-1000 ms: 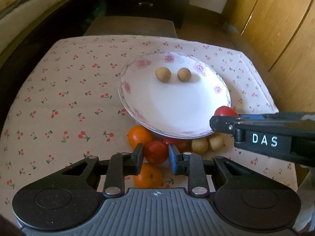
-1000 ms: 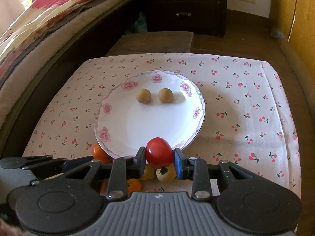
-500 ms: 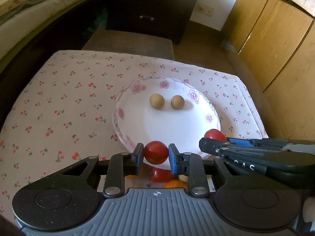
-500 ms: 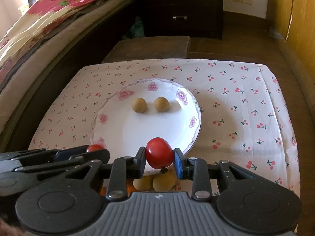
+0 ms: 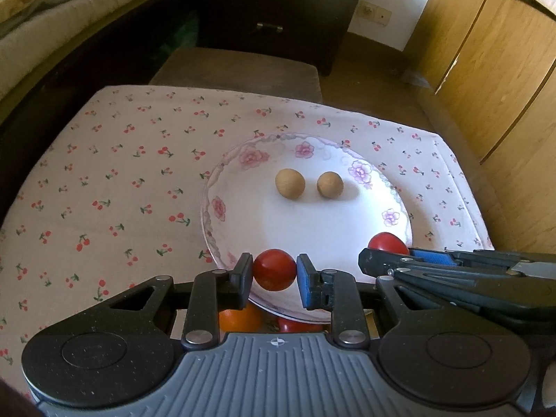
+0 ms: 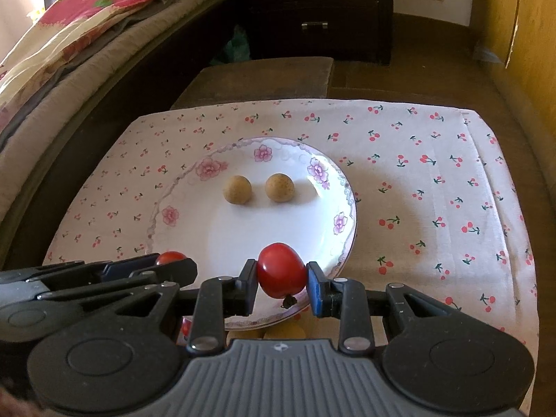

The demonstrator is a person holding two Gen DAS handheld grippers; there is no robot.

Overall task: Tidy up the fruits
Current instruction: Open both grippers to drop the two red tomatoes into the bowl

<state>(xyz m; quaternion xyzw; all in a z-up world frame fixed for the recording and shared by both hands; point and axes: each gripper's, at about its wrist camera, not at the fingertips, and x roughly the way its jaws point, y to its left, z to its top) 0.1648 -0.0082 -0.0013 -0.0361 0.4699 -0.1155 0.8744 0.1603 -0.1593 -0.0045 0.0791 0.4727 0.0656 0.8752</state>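
Observation:
A white plate with pink flowers (image 5: 347,239) (image 6: 222,243) lies on the cherry-print cloth and carries two tan round fruits (image 5: 290,184) (image 6: 237,189). My left gripper (image 5: 274,271) is shut on a red tomato (image 5: 274,269) over the plate's near rim. My right gripper (image 6: 282,276) is shut on a second red tomato (image 6: 282,274), also over the near rim, to the right of the left one. Each gripper shows in the other's view, the right gripper (image 5: 385,257) and the left gripper (image 6: 173,260), with its tomato. An orange (image 5: 239,318) and another tomato (image 5: 295,325) lie below the left gripper, partly hidden.
Yellowish fruits (image 6: 285,332) peek out under the right gripper. A brown stool (image 5: 236,73) stands behind the table, a dark drawer unit (image 6: 319,10) further back. Wooden cabinet doors (image 5: 493,52) are at the right, a bed with blankets (image 6: 69,41) at the left.
The left gripper has lifted its tomato from the fruit pile at the table's near edge up over the plate's rim. The right gripper has kept still with its tomato.

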